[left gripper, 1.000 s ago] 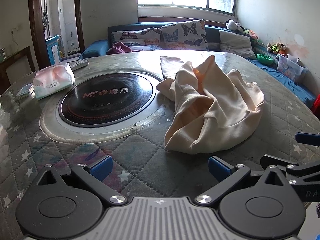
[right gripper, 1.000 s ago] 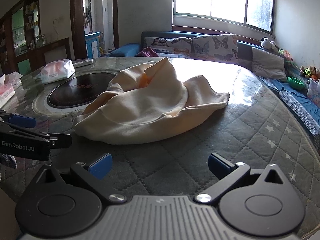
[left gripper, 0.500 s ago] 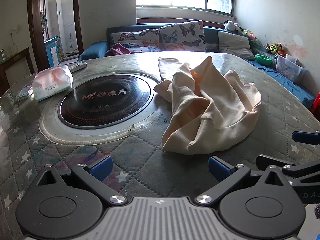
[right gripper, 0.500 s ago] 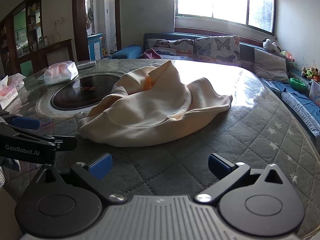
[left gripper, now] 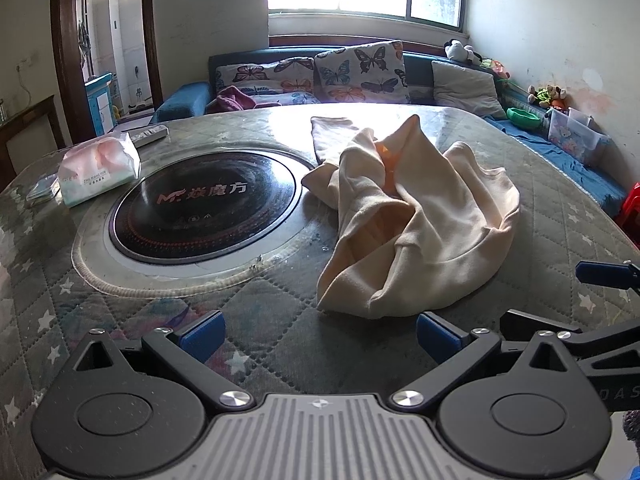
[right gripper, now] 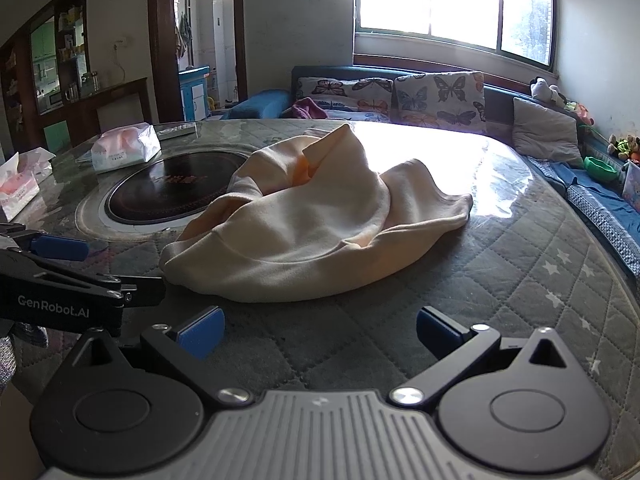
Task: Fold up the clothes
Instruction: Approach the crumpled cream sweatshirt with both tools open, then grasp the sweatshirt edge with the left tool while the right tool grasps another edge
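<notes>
A cream garment (left gripper: 420, 220) lies crumpled in a heap on the quilted round table (left gripper: 256, 312), with an orange patch showing inside its folds. In the right wrist view the same garment (right gripper: 312, 224) spreads across the table's middle. My left gripper (left gripper: 318, 338) is open just short of the heap's near hem, holding nothing. My right gripper (right gripper: 318, 334) is open too, a little back from the garment's near edge. Each gripper shows at the side of the other's view.
A black round hotplate (left gripper: 204, 208) is set into the table left of the garment. A tissue pack (left gripper: 98, 168) and a remote lie beyond it; a tissue box (right gripper: 18, 186) stands at far left. A sofa with butterfly cushions (left gripper: 352, 68) runs behind.
Both grippers have crept slightly forward toward the garment. The garment itself has not moved, and both stay open.
</notes>
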A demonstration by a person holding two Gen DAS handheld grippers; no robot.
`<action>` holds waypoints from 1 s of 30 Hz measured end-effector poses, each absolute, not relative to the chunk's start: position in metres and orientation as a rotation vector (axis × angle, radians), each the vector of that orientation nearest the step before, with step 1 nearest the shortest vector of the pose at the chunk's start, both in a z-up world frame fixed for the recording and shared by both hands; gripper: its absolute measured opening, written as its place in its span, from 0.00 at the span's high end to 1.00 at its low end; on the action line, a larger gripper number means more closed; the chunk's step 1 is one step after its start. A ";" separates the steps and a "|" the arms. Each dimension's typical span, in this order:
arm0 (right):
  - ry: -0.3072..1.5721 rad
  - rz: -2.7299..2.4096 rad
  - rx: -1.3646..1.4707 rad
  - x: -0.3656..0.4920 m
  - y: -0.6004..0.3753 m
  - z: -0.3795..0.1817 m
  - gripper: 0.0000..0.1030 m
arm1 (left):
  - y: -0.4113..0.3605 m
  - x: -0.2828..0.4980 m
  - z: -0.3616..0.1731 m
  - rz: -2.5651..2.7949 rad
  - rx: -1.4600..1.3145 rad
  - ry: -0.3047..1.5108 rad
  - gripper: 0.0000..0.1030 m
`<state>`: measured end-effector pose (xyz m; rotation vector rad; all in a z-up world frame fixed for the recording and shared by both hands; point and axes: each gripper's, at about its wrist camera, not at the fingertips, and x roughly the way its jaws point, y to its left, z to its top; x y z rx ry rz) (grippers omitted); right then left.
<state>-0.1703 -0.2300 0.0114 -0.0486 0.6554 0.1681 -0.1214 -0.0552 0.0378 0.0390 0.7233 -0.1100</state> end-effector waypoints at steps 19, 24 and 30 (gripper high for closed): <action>0.662 0.166 -0.034 -0.145 -0.231 0.018 0.00 | -0.055 -0.097 0.044 -0.105 0.043 0.733 0.00; 0.657 0.160 -0.017 -0.133 -0.235 0.022 0.00 | -0.055 -0.088 0.048 -0.106 0.054 0.725 0.00; 0.658 0.152 -0.027 -0.113 -0.239 0.027 0.05 | -0.056 -0.073 0.053 -0.103 0.069 0.713 0.00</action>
